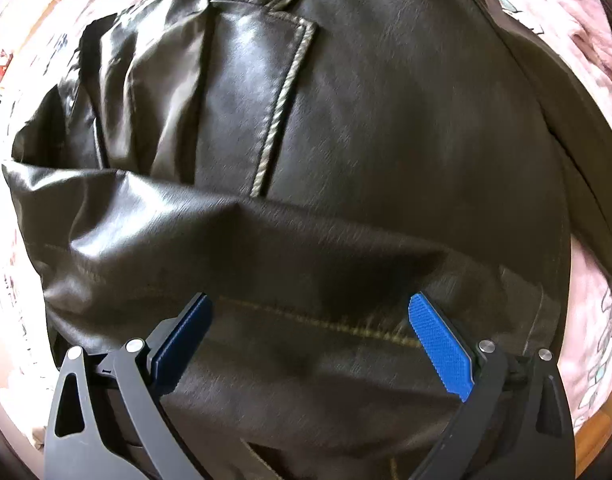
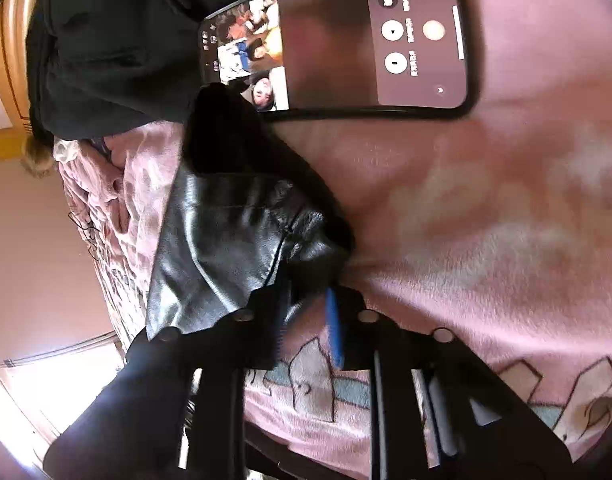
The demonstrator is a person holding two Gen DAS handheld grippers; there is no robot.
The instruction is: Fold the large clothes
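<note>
A dark brown leather jacket (image 1: pixel 365 112) lies spread on a pink blanket (image 1: pixel 585 60), lapels (image 1: pixel 290 80) facing up. One sleeve (image 1: pixel 226 240) is folded across its body. My left gripper (image 1: pixel 309 304) hangs straight over that sleeve, jaws wide open, blue pads (image 1: pixel 441 348) apart with nothing between them. In the right wrist view, my right gripper (image 2: pixel 306 320) is shut on the edge of a shiny leather sleeve end (image 2: pixel 234 240) of the jacket, which rises from the jaws over the blanket (image 2: pixel 485 220).
A phone (image 2: pixel 345 44) with a lit screen lies on the blanket just beyond the held sleeve. Dark clothing (image 2: pixel 106 48) sits at the upper left of the right wrist view, with wooden furniture (image 2: pixel 6 40) behind. The bed edge falls off at left (image 2: pixel 98 240).
</note>
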